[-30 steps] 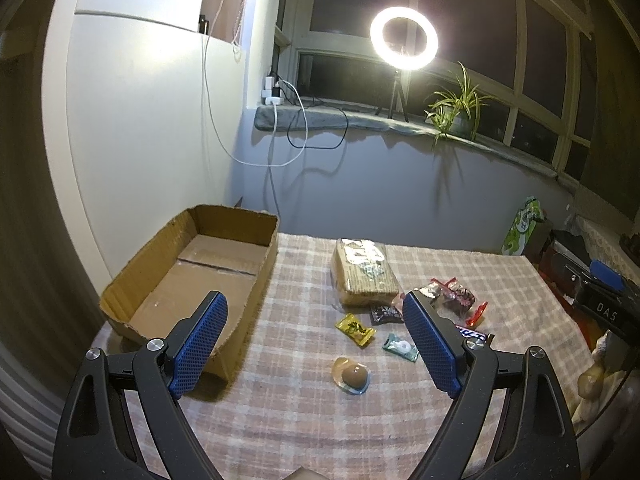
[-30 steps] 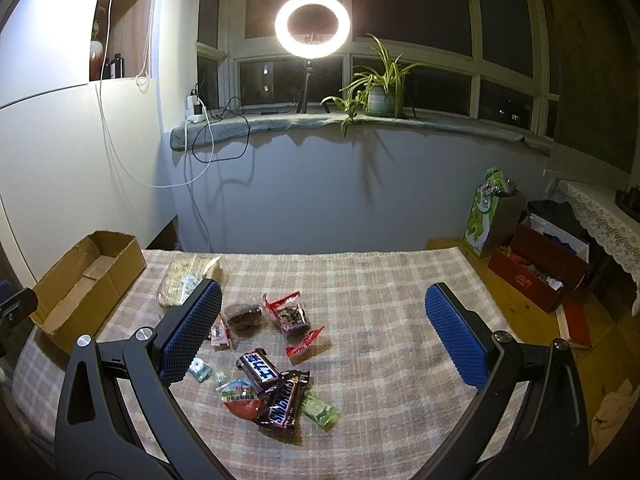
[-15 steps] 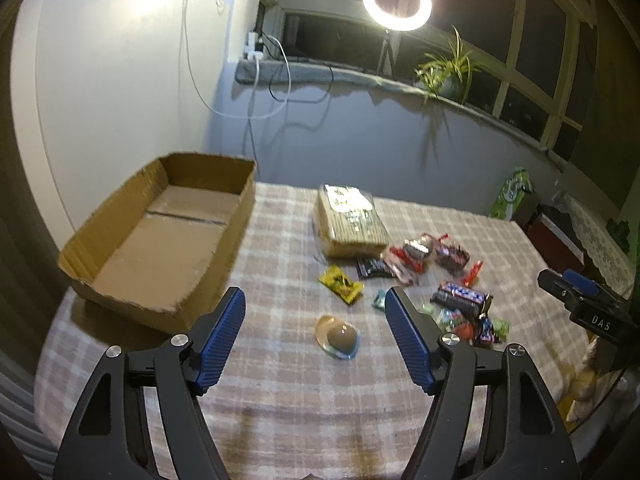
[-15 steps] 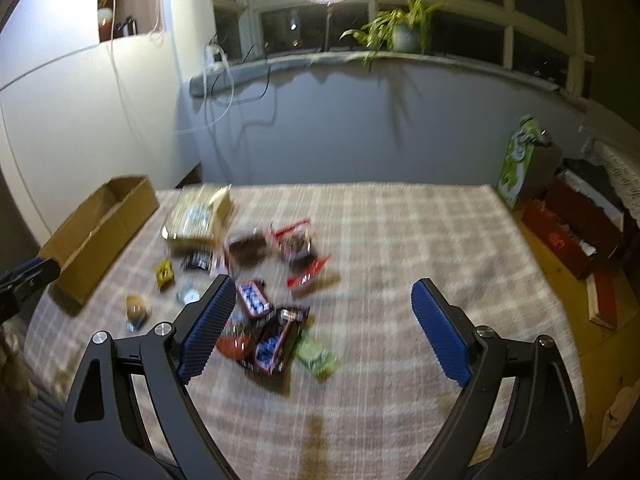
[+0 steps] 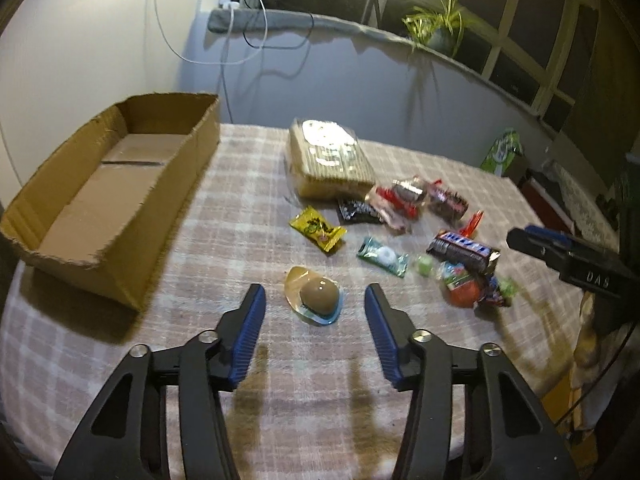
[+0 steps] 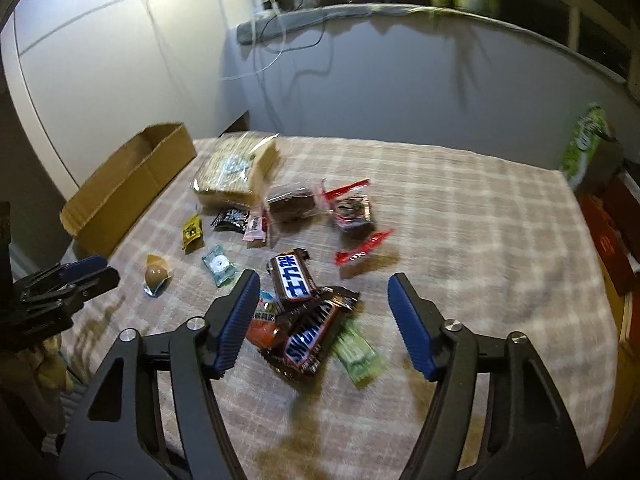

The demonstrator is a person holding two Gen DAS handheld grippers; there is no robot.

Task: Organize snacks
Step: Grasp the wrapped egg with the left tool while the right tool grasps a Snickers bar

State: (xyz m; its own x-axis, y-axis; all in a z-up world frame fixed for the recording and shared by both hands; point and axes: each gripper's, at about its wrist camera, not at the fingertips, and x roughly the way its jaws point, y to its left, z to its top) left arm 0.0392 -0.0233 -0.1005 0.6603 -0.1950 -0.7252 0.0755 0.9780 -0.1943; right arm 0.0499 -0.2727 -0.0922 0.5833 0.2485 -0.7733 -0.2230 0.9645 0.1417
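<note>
Several wrapped snacks lie on a checked tablecloth (image 5: 248,208). My left gripper (image 5: 314,312) is open, its jaws either side of a brown round snack in clear wrap (image 5: 318,296), just above it. My right gripper (image 6: 322,300) is open over a pile of Snickers bars (image 6: 312,332) and a blue-labelled bar (image 6: 292,272). An open, empty cardboard box (image 5: 104,184) stands at the left; it also shows in the right wrist view (image 6: 132,184). A large pack of wafers (image 5: 328,160) lies at the back.
A yellow candy (image 5: 318,228), a green mint (image 5: 382,256), a black sachet (image 5: 358,212) and red packets (image 5: 404,200) lie between wafers and grippers. A green wrapper (image 6: 360,354) lies by the Snickers. The table's right edge borders red boxes (image 6: 612,240) on the floor.
Both grippers have tilted down and moved closer to the table. The left one has come down over the brown round snack, the right one over the Snickers pile. Both stay open.
</note>
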